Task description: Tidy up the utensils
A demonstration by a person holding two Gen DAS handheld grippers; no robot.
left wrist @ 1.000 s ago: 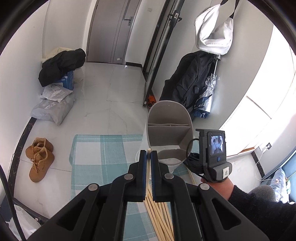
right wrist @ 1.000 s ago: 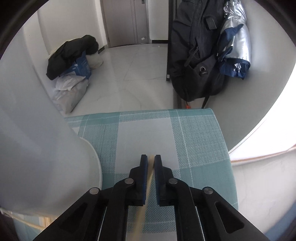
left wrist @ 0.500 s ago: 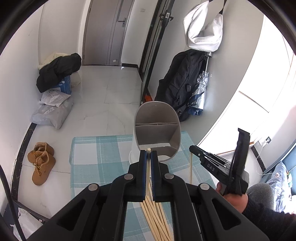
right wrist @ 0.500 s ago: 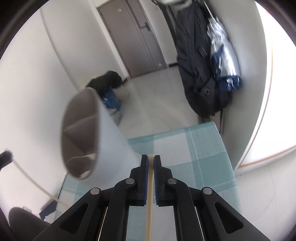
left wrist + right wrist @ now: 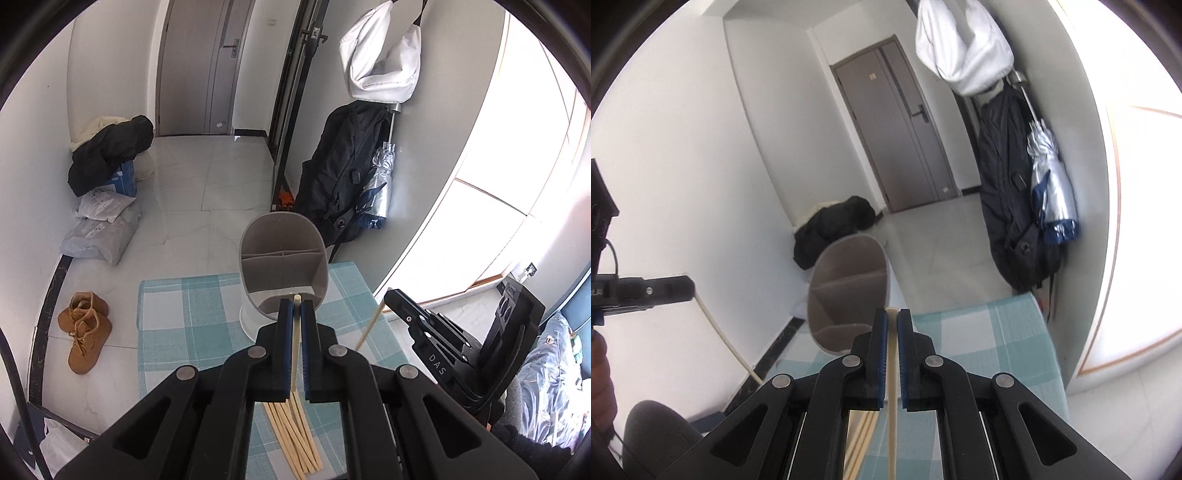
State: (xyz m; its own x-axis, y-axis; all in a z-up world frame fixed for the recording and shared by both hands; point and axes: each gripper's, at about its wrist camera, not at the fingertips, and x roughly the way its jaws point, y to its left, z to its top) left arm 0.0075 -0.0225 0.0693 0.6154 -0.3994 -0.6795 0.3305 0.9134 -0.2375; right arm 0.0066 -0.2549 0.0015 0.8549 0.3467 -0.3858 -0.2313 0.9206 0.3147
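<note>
Chopsticks are the items at issue. Left gripper (image 5: 295,306) has its fingers clamped on one chopstick (image 5: 294,343), tip level with the near rim of the grey divided utensil holder (image 5: 283,266). Right gripper (image 5: 892,319) likewise has its fingers clamped on a single chopstick (image 5: 892,387), pointing toward the holder (image 5: 849,291). Holder stands on the table (image 5: 177,314) under a teal checked cloth. Remaining loose chopsticks (image 5: 295,439) lie in a bundle on the cloth, beneath the left gripper.
</note>
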